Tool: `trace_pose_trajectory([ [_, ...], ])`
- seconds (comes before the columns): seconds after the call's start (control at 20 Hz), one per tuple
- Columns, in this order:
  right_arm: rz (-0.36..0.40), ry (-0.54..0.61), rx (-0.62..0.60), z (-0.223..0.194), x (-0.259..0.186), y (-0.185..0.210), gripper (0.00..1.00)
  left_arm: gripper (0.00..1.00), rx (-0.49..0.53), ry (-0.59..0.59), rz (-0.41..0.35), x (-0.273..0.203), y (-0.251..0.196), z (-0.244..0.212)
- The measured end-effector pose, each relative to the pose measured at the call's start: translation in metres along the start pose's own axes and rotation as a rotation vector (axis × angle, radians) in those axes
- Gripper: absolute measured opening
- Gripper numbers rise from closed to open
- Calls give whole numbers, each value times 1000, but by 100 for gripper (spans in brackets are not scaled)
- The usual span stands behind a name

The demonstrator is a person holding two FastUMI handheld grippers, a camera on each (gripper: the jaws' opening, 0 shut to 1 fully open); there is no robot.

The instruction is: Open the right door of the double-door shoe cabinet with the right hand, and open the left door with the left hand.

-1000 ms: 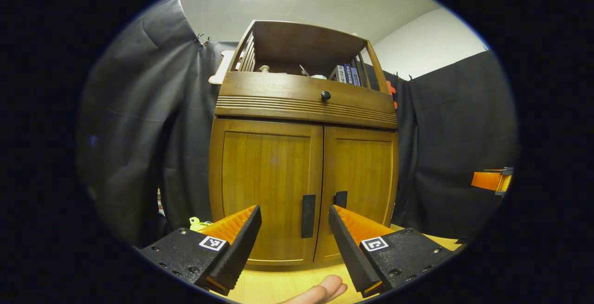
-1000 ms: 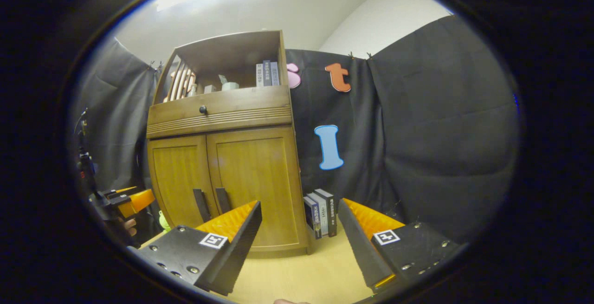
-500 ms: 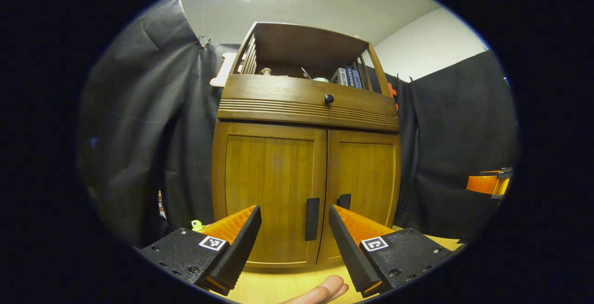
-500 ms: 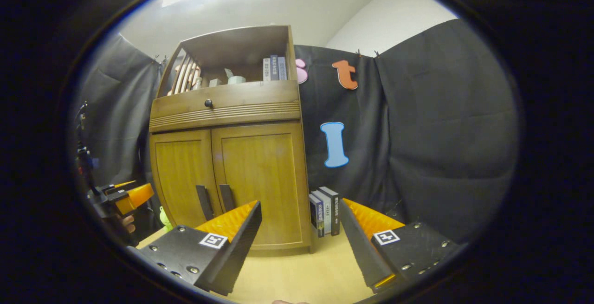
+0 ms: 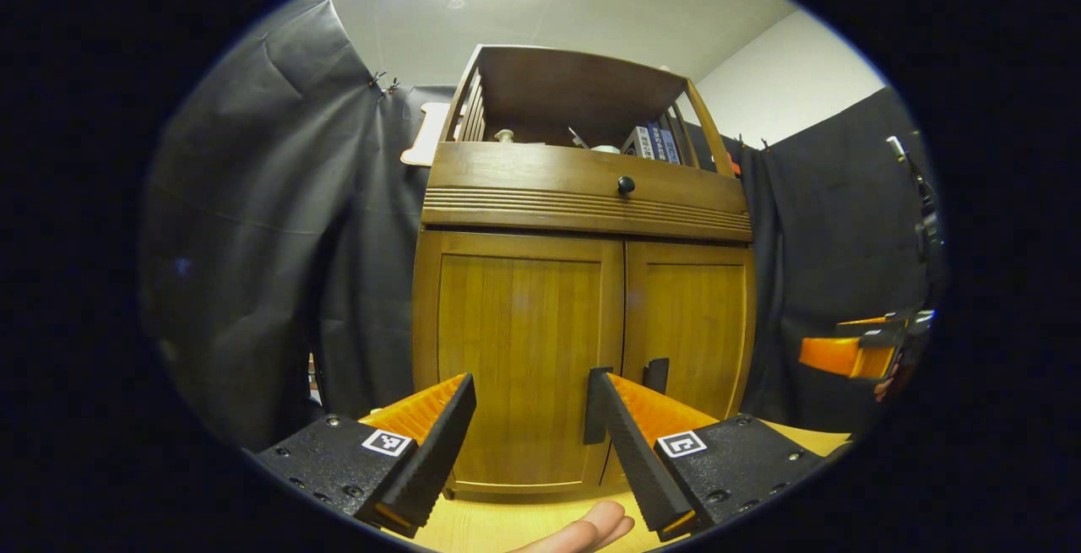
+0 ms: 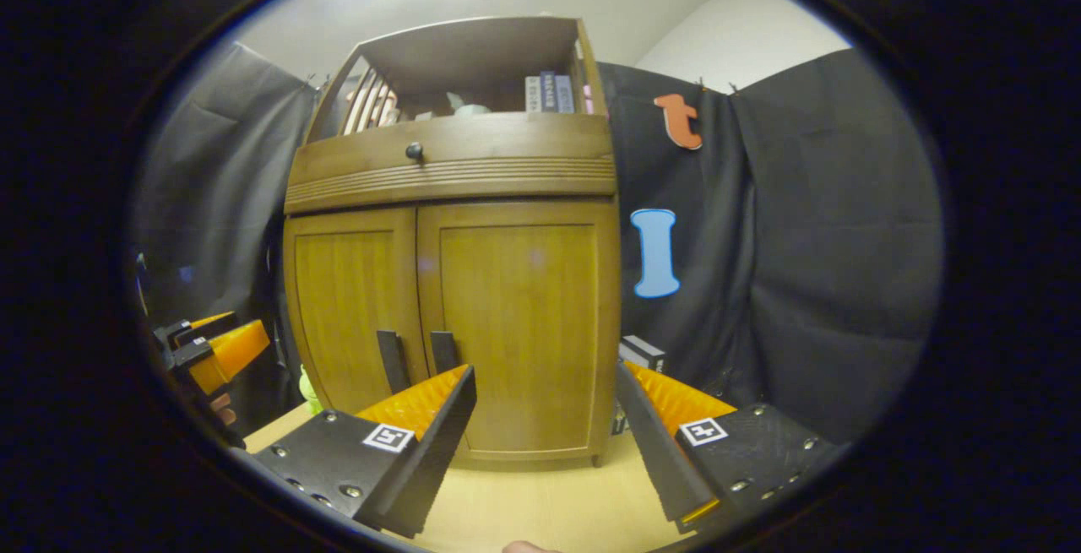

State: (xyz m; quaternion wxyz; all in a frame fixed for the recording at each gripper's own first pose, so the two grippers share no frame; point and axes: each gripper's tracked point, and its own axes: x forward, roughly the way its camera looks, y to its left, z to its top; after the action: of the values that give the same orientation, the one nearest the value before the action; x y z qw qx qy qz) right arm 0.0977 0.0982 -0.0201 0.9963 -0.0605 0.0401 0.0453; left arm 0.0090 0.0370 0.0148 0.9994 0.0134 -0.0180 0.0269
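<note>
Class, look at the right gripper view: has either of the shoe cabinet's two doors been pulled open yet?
No. The right door and left door both sit flush in the shoe cabinet, handles untouched.

Shoe cabinet point(image 5: 583, 317) — glossy wood (matt black handles point(image 6: 442, 352)) — on pale tabletop point(image 6: 549, 502).

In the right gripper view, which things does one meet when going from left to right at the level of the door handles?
left gripper → left door handle → right door handle → books
</note>
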Motion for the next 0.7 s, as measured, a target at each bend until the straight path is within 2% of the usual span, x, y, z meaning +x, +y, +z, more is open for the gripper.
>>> trace_pose_trajectory([
  [0.15, 32, 34, -26, -19, 45, 34, 99, 90, -2, 12, 1, 4, 2, -4],
  [0.2, 35, 45, -29, -26, 60, 42, 94, 90, -2, 16, 6, 5, 3, -5],
  [0.3, 34, 61, -42, -37, 87, 53, 100, 90, -6, 18, 10, 8, 4, -5],
  [0.4, 29, 72, -20, -48, 109, 61, 99, 90, -19, 32, 4, 12, 4, -8],
  [0.45, 44, 82, 6, -52, 118, 68, 97, 85, -27, 38, 0, 13, 4, -9],
  [0.5, 68, 87, 27, -57, 126, 77, 94, 90, -33, 44, 0, 14, 5, -10],
  [0.55, 98, 91, 36, -58, 132, 87, 94, 85, -36, 50, 3, 16, 7, -11],
  [0.6, 130, 85, 37, -59, 135, 93, 100, 84, -39, 53, 8, 17, 9, -12],
  [0.65, 137, 71, 31, -57, 140, 96, 94, 90, -41, 55, 9, 18, 10, -12],
  [0.7, 126, 60, 21, -57, 143, 96, 97, 90, -43, 58, 7, 18, 10, -13],
])
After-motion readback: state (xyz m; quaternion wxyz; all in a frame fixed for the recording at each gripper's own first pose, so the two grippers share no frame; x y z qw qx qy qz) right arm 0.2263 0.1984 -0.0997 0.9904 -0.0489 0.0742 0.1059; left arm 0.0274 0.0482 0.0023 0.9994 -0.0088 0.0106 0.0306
